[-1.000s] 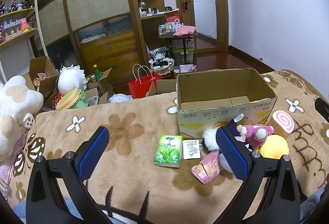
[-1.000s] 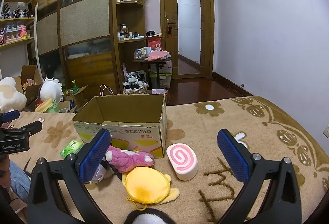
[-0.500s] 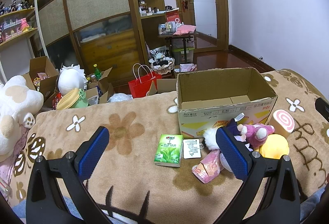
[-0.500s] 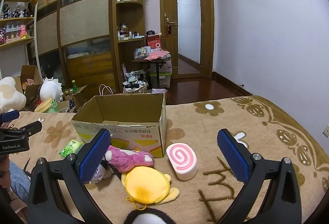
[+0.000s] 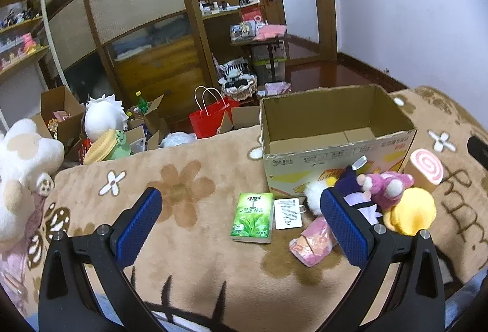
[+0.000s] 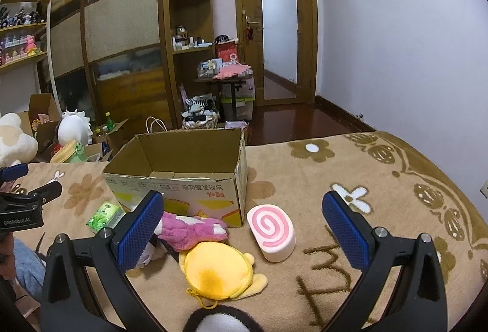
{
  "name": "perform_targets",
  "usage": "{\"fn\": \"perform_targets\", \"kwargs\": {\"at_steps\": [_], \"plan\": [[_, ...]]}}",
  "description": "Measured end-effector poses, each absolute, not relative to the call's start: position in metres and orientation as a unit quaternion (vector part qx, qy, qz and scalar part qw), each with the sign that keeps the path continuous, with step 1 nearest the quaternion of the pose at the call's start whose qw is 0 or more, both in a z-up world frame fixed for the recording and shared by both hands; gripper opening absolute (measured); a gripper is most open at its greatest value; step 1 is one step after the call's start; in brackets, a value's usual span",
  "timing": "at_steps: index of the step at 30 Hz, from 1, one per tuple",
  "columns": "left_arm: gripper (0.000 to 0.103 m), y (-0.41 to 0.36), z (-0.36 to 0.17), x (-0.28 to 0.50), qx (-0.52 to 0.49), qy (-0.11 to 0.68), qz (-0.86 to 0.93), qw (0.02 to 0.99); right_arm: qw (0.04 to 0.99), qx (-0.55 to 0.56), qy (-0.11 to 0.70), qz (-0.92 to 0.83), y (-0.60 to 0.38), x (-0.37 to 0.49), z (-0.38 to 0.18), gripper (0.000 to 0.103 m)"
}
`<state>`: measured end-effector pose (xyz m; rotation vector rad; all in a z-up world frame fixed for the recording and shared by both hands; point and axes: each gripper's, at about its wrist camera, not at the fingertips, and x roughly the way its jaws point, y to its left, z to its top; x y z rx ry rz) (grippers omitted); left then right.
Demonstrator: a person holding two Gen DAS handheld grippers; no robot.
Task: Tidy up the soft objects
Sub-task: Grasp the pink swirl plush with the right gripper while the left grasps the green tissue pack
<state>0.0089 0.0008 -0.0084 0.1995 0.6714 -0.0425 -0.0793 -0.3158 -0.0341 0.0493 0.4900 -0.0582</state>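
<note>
Where left view sees pink pouch, right hides it

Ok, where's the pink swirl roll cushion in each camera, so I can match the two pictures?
Left wrist view: the pink swirl roll cushion lies at the right edge, beside the near right corner of the cardboard box.
Right wrist view: it lies near centre, just right of the box's near corner.
Shared landmark: the open cardboard box.
</note>
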Motion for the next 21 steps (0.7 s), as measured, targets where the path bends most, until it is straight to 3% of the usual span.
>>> {"fn": "perform_targets", "kwargs": {"at_steps": [21], "plan": [[0.102,0.001,-0.077,0.093,0.066,0.451,0.002,0.890,0.941,0.074,0.325,-0.048,-0.341,-0.018,-0.081,0.103]]}}
